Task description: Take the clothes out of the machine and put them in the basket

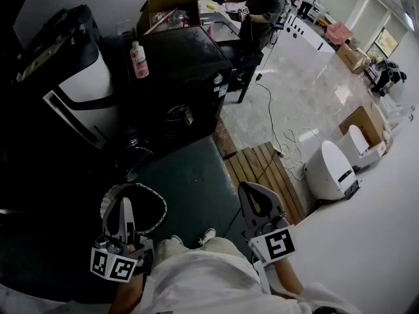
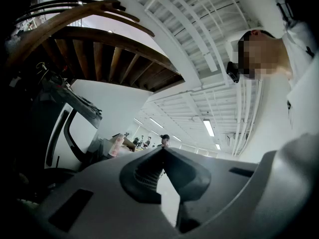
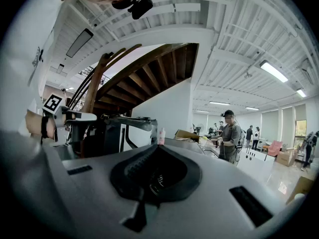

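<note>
Machine (image 1: 186,70) well ahead, left gripper (image 1: 126,203) and right gripper (image 1: 247,188) jaws together, empty

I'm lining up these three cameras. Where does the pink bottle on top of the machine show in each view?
Head view: the pink bottle stands upper left, on the dark machine.
Left gripper view: the bottle is small, left of centre, below the middle.
Right gripper view: the bottle is at the centre, slightly below the middle.
Shared landmark: the standing person, right of the bottle in every view.
</note>
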Tool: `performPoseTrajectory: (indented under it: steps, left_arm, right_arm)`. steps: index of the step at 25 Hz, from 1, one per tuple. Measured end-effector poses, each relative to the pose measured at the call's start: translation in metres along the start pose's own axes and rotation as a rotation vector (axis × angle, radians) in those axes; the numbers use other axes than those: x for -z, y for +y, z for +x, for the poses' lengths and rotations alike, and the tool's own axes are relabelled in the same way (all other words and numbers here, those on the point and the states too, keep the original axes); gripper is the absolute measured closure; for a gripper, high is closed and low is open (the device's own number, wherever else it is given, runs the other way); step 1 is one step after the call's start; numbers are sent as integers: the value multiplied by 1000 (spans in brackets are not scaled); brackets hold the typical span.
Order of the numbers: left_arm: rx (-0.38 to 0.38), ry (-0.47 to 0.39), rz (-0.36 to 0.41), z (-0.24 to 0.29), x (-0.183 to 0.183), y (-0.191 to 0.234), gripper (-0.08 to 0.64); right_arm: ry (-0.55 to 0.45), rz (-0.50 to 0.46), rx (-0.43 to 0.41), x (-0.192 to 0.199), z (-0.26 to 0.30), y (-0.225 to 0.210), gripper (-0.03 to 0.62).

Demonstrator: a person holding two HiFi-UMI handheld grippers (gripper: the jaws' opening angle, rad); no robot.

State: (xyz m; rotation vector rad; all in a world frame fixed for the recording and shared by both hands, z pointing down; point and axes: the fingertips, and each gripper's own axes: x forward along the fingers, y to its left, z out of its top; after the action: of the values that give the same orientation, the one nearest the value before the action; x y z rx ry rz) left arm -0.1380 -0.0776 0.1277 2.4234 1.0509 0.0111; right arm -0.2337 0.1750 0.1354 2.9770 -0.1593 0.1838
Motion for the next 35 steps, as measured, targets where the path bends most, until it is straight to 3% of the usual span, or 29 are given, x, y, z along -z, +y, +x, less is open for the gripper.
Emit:
performPoseTrajectory:
  steps: [13,20,21,24,25,27,31,35]
  left_arm:
    - [34,-10,-33,10,4,-4,546]
    - [-17,-26,-126,14,14,8,539]
    - [-25,-26,-147,16,17,10,505]
    - [-51,-9,-190,29,30,18,310]
    - [-54,4,-187,35,37,19,242]
    - [-47,37,-162,47,49,16,180]
    - [-7,58,-125,71,62,-3,111]
    - [-2,76,-146,88,82,-14,92]
  right_arm:
    - [-7,16,-29,1,0,12,581]
    - [-5,-3,-54,-1,-5,9,580]
    - [0,-3,-53,0,-6,8,580]
    - [10,-7,-41,5,-8,0,580]
    - [8,-7,-36,6,-9,-4,580]
    - [3,-8,-27,8,-13,-13,580]
    - [6,2,-4,17,-28,-35,580]
    - [7,8,17,28,-33,-57,580]
